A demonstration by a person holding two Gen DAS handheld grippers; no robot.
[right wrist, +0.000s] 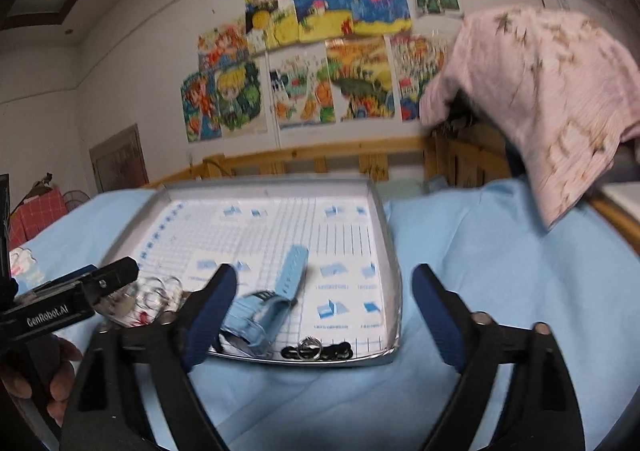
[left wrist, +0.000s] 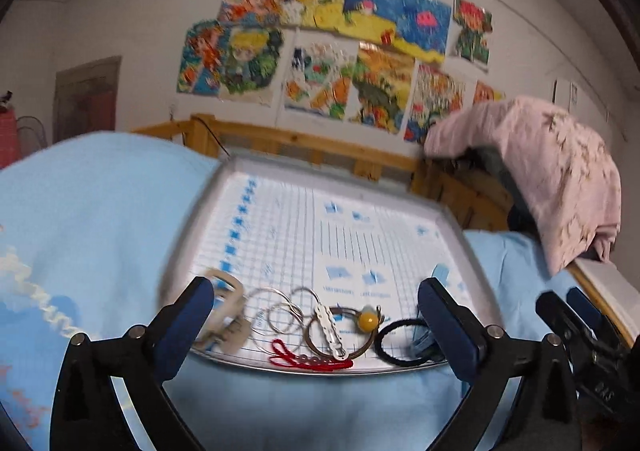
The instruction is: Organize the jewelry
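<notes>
**Inspector:** Start at the fingers. Left gripper (left wrist: 316, 315)?

**Assistant:** Jaws spread wide, nothing between the blue pads (left wrist: 188, 325). It hovers over the near edge of the tray (left wrist: 280, 171), pointing slightly down. The right gripper (right wrist: 324, 311) is likewise released and empty, above the tray's near right corner.

**Inspector:** And the jewelry?

**Assistant:** All of it lies along the tray's near edge. From the left wrist view, left to right: a pale buckle-like piece (left wrist: 224, 311), blurred; thin silver hoops (left wrist: 280, 311) overlapping one another; a red cord (left wrist: 308, 361) nearest the rim; a bronze-coloured ring (left wrist: 340, 333) with a white toothed clip (left wrist: 330, 329) across it and a yellow bead (left wrist: 367, 319) at its far edge; a black hair tie (left wrist: 400, 343). From the right wrist view, a light blue strap (right wrist: 276, 291) lies folded beside the right gripper's left pad, and a small silver ring (right wrist: 309, 347) rests on a black chain-like piece (right wrist: 320, 353) at the rim.

**Inspector:** Why this arrangement?

**Assistant:** My judgement: the tray's printed grid liner keeps small pieces visible and contained, while the raised rim stops them rolling onto the blue bedsheet (right wrist: 500, 251). The far part of the tray is bare, so there is room for sorting there. Open, unloaded jaws suggest a pause between picks.

**Inspector:** Hazards?

**Assistant:** The overlapping hoops and the clip on the ring may lift together.
</notes>
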